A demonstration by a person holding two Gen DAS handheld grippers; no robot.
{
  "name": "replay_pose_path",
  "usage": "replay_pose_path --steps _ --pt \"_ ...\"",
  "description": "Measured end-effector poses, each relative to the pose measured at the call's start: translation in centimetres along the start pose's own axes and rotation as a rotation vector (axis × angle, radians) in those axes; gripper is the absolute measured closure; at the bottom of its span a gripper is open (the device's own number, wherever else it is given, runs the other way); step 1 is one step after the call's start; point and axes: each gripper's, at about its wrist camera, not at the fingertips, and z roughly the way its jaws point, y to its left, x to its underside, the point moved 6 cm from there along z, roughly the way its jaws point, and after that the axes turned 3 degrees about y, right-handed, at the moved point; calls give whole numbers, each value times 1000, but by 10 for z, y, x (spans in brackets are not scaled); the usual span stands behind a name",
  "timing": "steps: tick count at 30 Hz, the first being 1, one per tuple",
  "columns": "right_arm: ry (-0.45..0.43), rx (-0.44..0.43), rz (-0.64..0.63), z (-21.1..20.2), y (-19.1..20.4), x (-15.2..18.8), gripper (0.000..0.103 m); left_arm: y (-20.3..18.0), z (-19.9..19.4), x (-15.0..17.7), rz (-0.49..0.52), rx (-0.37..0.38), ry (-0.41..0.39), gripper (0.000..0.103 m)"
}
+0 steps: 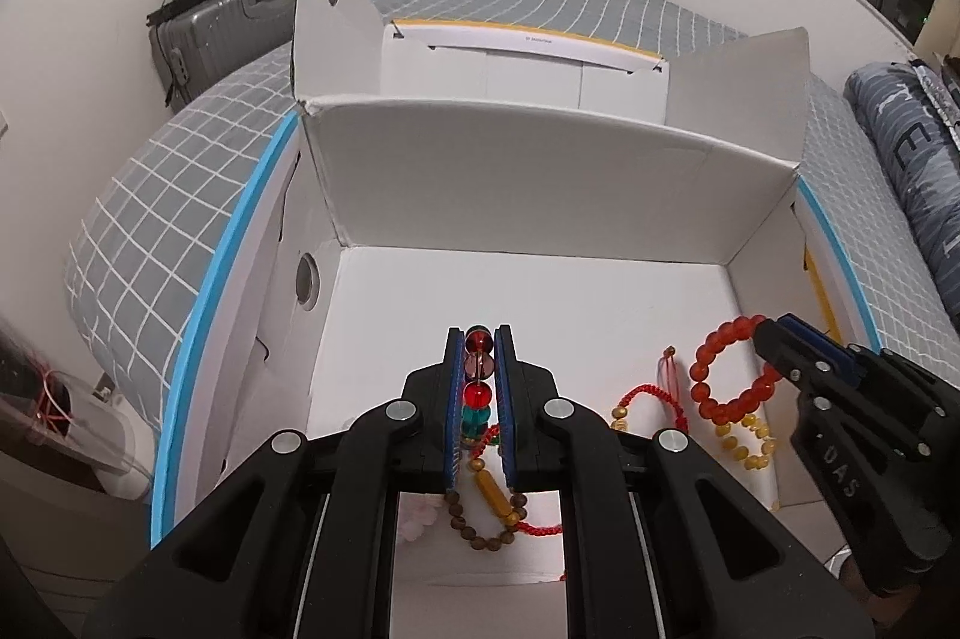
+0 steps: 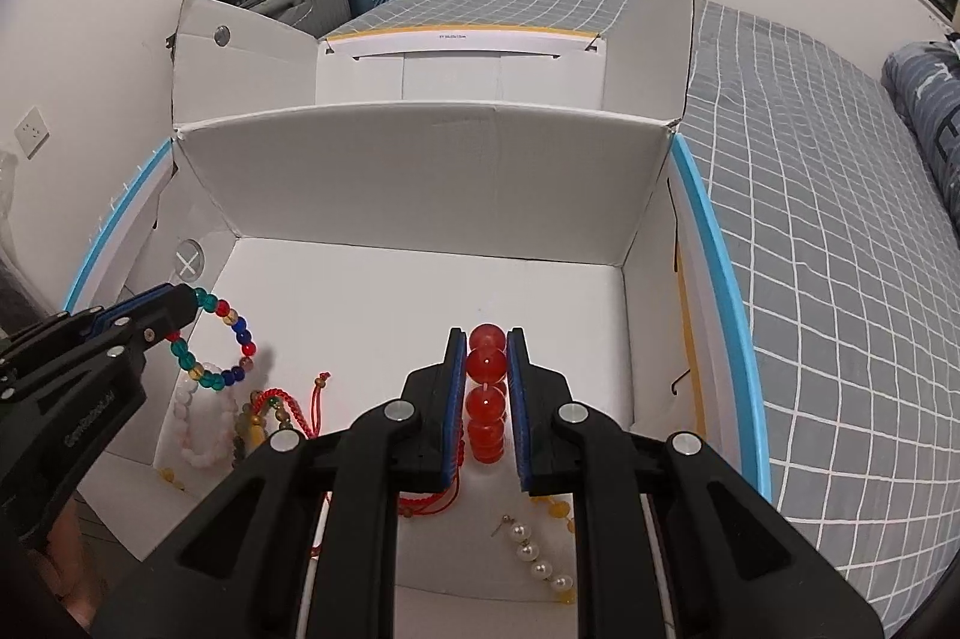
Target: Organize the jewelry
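My left gripper [image 1: 479, 339] is shut on a multicoloured glass-bead bracelet [image 1: 478, 387], held over the floor of a white cardboard box [image 1: 510, 195]. The right wrist view shows that same bracelet [image 2: 225, 345] hanging from my left gripper [image 2: 180, 306]. My right gripper [image 2: 486, 339] is shut on a red-bead bracelet [image 2: 487, 399], which appears as a ring [image 1: 729, 375] in the left wrist view, gripped by my right gripper [image 1: 765, 333]. On the box floor lie a red cord bracelet [image 1: 651, 396], a yellow-bead bracelet [image 1: 747, 441], a brown-bead bracelet [image 1: 480, 522], a pale pink bracelet [image 2: 201, 429] and a pearl strand [image 2: 537, 558].
The box stands on a bed with a grey checked cover [image 2: 810, 219]. A second white box [image 2: 456, 66] sits behind it with its flaps up. Suitcases [image 1: 216, 21] stand against the far wall. A rolled blue quilt [image 1: 912, 171] lies on the right.
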Motion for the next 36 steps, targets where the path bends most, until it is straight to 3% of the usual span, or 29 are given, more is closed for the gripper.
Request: replay_pose_path --steps 7,8,11,12,14,16,18,22,27,36 --pt "-12 -3 -1 -5 0 0 86 2 -7 0 -11 2 -12 91" --pt "-17 -8 0 -7 0 0 77 1 -9 0 -10 4 -13 88" --pt "-38 -9 6 -16 -2 1 64 1 -16 1 -14 4 -29 70" --pt "-44 -5 5 -18 -2 2 61 1 -19 1 -13 5 -34 66" --pt "-69 3 10 -28 -5 4 44 1 -26 2 -16 14 -50 58" --pt "-95 -1 27 -36 -7 6 35 1 -36 5 -6 15 -72 55" --pt "-115 13 26 -45 -9 9 30 1 -42 8 1 11 -87 39" --pt "-157 42 33 -63 -14 19 18 3 -58 18 6 8 -128 28" --pt "-198 79 44 -86 -20 36 9 6 -78 35 4 11 -177 9" --pt "-212 94 51 -108 -17 67 8 3 -94 67 35 28 -207 6"
